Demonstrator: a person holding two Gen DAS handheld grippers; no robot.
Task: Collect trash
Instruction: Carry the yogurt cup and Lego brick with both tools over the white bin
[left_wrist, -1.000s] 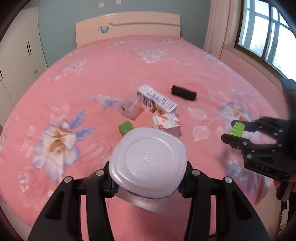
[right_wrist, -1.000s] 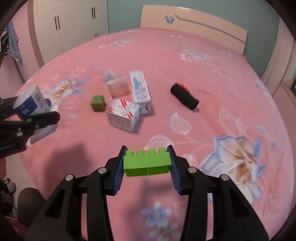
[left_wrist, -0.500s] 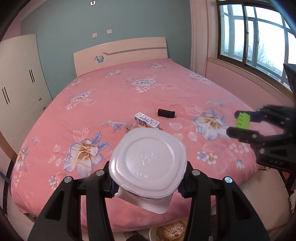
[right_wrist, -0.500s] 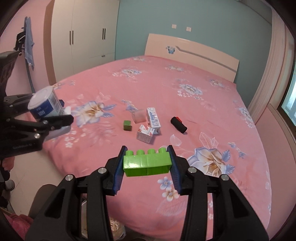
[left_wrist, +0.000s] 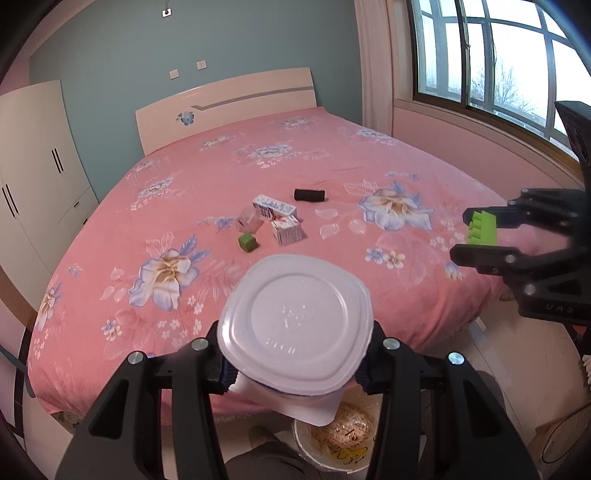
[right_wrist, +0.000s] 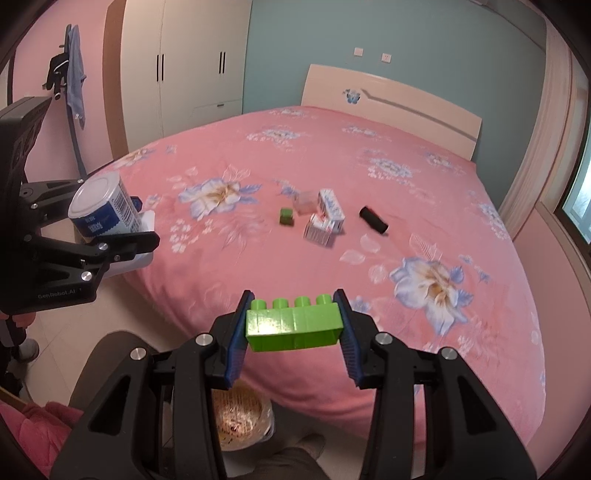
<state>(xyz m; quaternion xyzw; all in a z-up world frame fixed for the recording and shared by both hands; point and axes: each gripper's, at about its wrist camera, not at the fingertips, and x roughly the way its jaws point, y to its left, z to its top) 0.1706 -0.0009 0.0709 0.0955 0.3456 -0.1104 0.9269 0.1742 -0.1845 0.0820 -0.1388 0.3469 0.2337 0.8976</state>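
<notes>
Gripping a white yogurt cup (left_wrist: 295, 325) base-forward, the left gripper (left_wrist: 295, 365) hangs above a floor bin (left_wrist: 340, 439); right gripper (right_wrist: 293, 332) clamps a green toy brick (right_wrist: 293, 325), long axis left-right, off the near bed (right_wrist: 369, 155) edge

The left gripper (left_wrist: 295, 363) is clamping a white plastic cup (left_wrist: 295, 325), its flat base facing the camera, out past the near edge of a pink floral bed (left_wrist: 369, 162). Below the cup, a bag-lined trash bin (left_wrist: 338, 439) is sitting on the floor and showing crumpled wrappers inside. At the right edge, the right gripper (left_wrist: 476, 236) is gripping a green toy brick (left_wrist: 482, 229) between its fingers. On the bedspread, a small green cube (left_wrist: 246, 242), a translucent cup lying on its side (left_wrist: 249, 221), two small cartons (left_wrist: 280, 221) and a black cylinder (left_wrist: 309, 195) are lying clustered near the middle. A window (left_wrist: 491, 66) is letting in daylight at the upper right.
</notes>
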